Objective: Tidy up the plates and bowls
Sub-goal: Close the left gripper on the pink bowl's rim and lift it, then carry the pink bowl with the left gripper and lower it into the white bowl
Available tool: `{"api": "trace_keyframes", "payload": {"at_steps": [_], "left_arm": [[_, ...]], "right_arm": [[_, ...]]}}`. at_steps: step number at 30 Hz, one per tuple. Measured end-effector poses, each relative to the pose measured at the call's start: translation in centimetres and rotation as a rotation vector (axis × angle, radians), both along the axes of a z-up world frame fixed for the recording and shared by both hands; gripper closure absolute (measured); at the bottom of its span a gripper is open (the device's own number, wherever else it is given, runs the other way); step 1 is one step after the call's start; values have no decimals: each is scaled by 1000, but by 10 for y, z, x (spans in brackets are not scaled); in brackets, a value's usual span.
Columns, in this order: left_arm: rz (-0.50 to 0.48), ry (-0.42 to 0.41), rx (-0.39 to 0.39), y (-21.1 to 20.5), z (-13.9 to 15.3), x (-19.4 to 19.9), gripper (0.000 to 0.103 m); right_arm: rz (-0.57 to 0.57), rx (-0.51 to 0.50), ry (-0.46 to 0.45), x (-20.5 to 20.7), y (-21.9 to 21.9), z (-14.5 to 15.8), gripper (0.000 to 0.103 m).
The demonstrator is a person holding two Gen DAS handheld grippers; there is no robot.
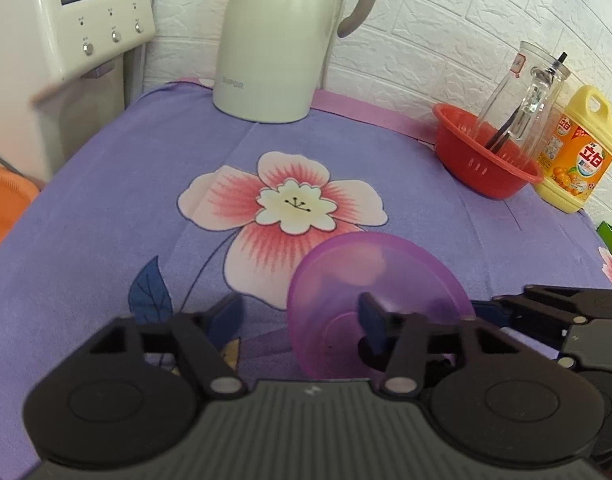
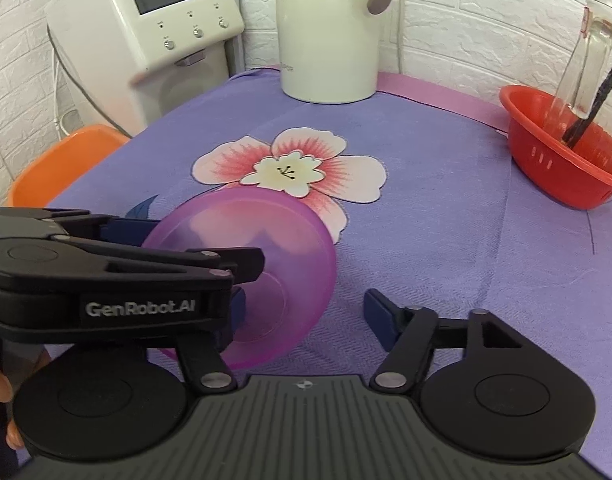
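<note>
Purple bowl (image 1: 369,292): tilted on the counter (image 1: 106,240), over the flower print. Left tool (image 1: 302,312): spread wide, released, its right finger inside the bowl. Right tool (image 2: 306,312): spread wide, released, bowl beside its left finger.

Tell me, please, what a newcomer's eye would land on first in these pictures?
Probably the translucent purple bowl, tilted on the purple cloth just in front of its big pink printed flower, with both open grippers crowding in on it. Next, the red basket holding a glass bottle at the far right, and the tall cream kettle against the back wall.
</note>
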State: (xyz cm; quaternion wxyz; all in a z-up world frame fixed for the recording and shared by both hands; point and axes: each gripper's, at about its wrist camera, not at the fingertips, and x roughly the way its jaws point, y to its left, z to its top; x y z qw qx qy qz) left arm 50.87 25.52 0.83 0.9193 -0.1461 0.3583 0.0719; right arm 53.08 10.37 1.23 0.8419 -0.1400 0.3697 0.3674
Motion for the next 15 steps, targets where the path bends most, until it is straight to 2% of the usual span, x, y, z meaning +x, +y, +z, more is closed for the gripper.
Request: {"api": "trace_keyframes", "payload": {"at_steps": [1, 2, 3, 6, 8, 11, 15], "left_arm": [[-4, 2, -20, -1, 1, -1, 72], [-10, 5, -35, -4, 1, -3, 75], [-13, 9, -61, -7, 2, -6, 76], [-27, 14, -76, -14, 6, -18, 76], [-30, 18, -113, -19, 10, -29, 76], [-50, 2, -106, -35, 24, -48, 76], [-85, -27, -113, -64, 46, -77, 76]], "right_arm": [[16, -1, 7, -2, 1, 1, 12], [30, -2, 13, -4, 3, 2, 18], [48, 0, 29, -6, 4, 3, 20], [73, -18, 30, -20, 2, 5, 18], [68, -5, 34, -28, -6, 9, 18], [59, 13, 49, -43, -22, 19, 18], [45, 0, 4, -74, -44, 38, 16]]}}
